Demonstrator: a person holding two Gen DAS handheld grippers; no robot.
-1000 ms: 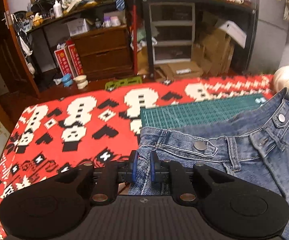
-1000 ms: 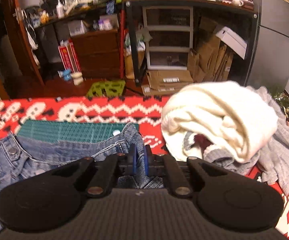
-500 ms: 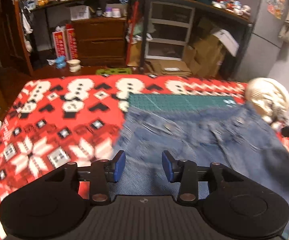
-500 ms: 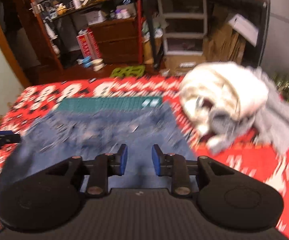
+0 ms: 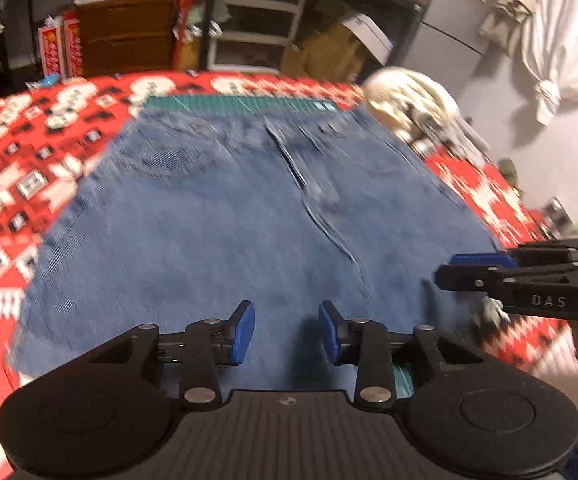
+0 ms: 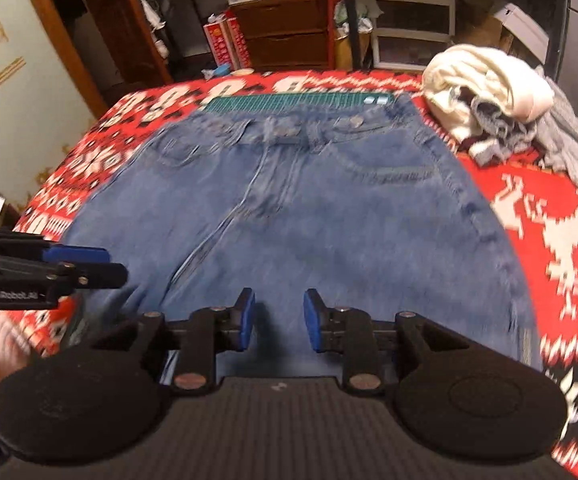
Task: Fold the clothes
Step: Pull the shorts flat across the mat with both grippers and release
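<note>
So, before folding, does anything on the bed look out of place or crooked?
The jeans lie flat with the waistband far from the cameras, nothing torn. Only a heap of unfolded clothes sits bunched by their waistband corner, and a green cutting mat pokes out from under the waistband. Both grippers' jaws stand open.

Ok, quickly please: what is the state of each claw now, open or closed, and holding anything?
Left claw: open, holding nothing, above the jeans.
Right claw: open, holding nothing, also above the jeans.
</note>
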